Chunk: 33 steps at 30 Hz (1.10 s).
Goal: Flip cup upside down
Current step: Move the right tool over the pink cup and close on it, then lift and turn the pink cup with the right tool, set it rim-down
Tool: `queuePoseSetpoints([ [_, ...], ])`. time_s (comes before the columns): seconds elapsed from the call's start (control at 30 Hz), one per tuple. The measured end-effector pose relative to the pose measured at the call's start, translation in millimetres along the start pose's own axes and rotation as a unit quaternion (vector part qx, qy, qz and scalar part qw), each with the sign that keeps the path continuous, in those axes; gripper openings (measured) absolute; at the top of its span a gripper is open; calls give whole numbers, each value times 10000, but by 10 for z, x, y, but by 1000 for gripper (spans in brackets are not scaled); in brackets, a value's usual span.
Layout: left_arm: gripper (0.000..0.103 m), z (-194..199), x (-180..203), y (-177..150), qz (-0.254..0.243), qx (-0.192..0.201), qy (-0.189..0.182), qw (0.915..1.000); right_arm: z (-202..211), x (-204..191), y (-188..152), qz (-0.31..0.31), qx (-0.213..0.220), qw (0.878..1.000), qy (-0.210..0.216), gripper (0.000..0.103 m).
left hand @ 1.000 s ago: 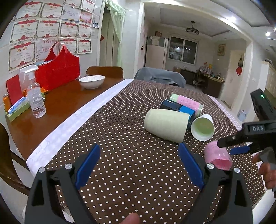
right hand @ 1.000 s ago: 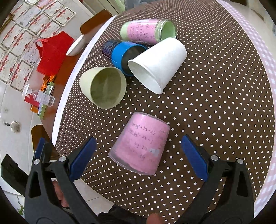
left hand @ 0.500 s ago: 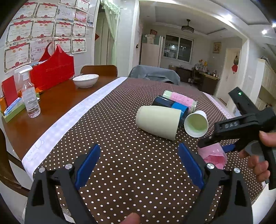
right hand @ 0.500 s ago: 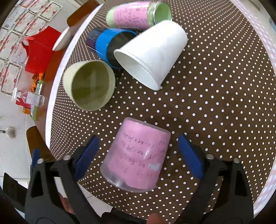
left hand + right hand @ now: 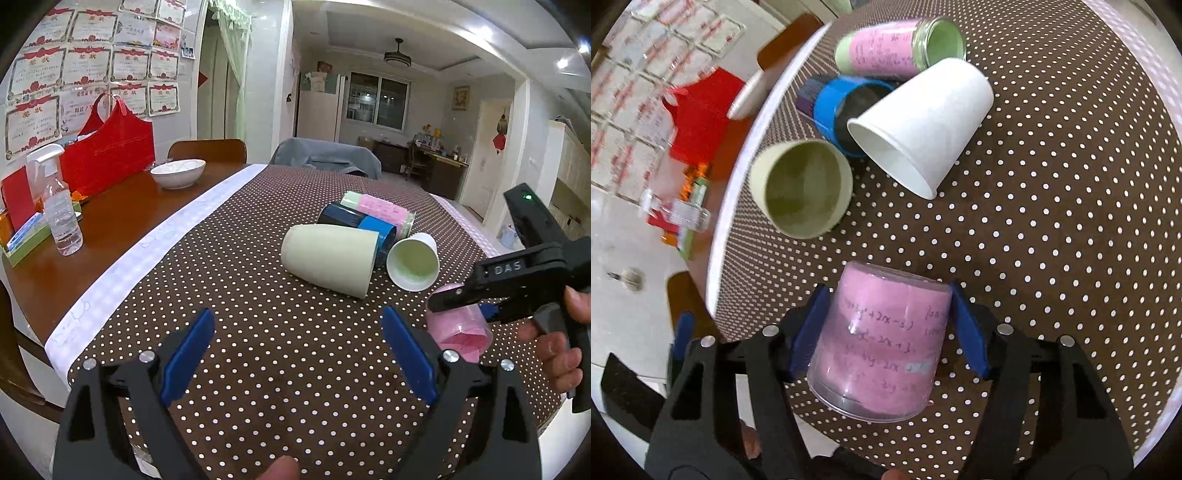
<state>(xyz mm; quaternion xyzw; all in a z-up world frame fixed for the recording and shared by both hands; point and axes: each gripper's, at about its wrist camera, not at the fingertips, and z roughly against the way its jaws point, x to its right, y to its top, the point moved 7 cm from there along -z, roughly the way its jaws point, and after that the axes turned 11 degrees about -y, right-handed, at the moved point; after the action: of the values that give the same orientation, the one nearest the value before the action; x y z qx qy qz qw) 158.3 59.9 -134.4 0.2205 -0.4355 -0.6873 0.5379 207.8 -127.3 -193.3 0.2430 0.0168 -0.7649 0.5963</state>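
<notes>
**Count of items on table**

Cups, five: one pink clear-plastic cup [image 5: 882, 350], one white paper cup [image 5: 923, 122], one pale-green cup [image 5: 803, 188], one blue-banded dark cup [image 5: 846, 107], one pink-and-green jar-like cup [image 5: 897, 46] at 12 o'clock.

Others: one white bowl [image 5: 178, 172], one clear spray bottle [image 5: 59, 206], one red bag [image 5: 107, 155].

We cannot read the writing on the pink cup [image 5: 882, 343]; it is too faint. In the left view the right gripper [image 5: 476, 314] hides that cup's top. At 9 o'clock in the right view, the bottle [image 5: 677, 218] and certificates [image 5: 646, 55] are motion-blurred. The blue cup [image 5: 846, 110] lies half hidden behind the white cup [image 5: 923, 122].
</notes>
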Motion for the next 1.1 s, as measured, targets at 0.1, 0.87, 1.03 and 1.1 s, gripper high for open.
queuePoseSetpoints([
  [0.1,90,17,39,19,-24,12,-3,10000,146,114,-27,-128,210,9993,286,63],
  [0.87,90,-8,-5,42,114,19,-84,9999,441,-241,-157,1527,3469,9124,-1543,63],
  [1.03,90,-11,-44,38,144,30,-78,9999,249,-203,-134,1518,3179,9197,-1733,63],
  [1.1,90,-15,-51,30,146,21,-68,9999,205,-200,-151,1545,3108,9207,-1786,63],
])
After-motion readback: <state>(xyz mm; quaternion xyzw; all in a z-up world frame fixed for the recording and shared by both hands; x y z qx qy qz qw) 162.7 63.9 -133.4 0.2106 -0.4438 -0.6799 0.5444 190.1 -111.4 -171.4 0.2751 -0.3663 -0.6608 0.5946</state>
